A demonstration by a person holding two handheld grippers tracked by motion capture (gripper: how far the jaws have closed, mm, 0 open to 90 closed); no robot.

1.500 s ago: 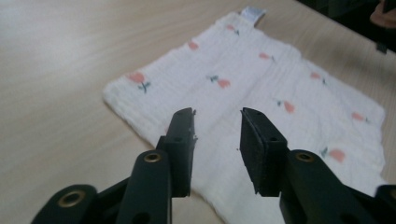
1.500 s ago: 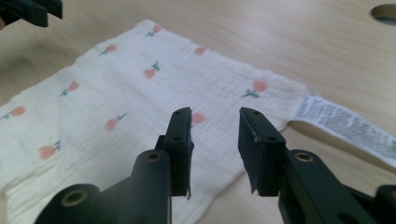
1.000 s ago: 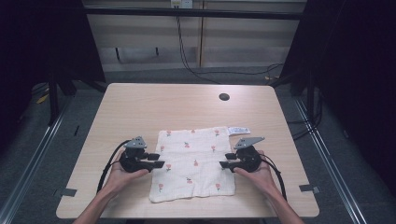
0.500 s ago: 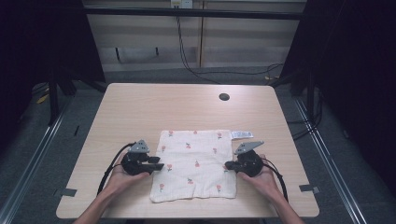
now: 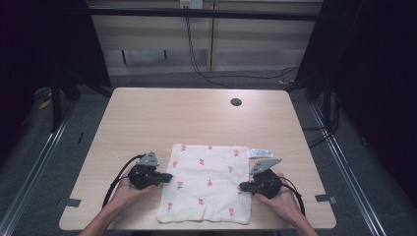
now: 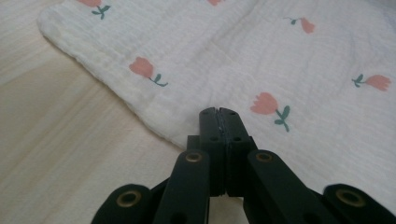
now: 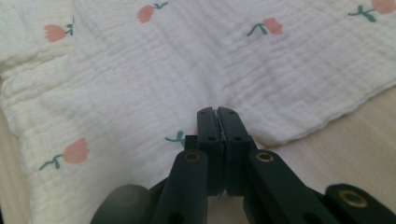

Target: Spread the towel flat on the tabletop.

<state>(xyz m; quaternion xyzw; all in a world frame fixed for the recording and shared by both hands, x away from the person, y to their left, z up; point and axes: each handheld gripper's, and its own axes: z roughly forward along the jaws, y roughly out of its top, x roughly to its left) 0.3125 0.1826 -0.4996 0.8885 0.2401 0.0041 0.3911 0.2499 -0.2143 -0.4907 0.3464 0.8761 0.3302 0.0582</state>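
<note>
**With both jaws closed at the cloth's edges, a thin or lost grip is my worry**

While I hold both tools low at the table, the cloth lies flat on the near half of it, well short of the dark hole at the far side. It is white with small pink flowers, and a tag sticks out at its far right corner.

My left gripper sits at the cloth's left edge, my right gripper at its right edge. In the left gripper view the jaws are pressed together, tips at the hem; the same shows in the right gripper view, tips on the weave. Whether either pair has any fabric between its tips, I cannot tell: the tips hide the very spot.

My judgement of the risks:

- If the jaws have nipped just one thin layer, or nothing, a lift would leave the cloth behind or let one side drop.
- If one side holds and the other does not, pulling would drag the cloth askew across the table and bunch it.
- The weave looks soft and crinkled, so a hard pull outward from both edges could stretch it or slip it free of the tips.
- The cloth's near edge lies close to the table's near edge; a drag toward me could take it over.
</note>
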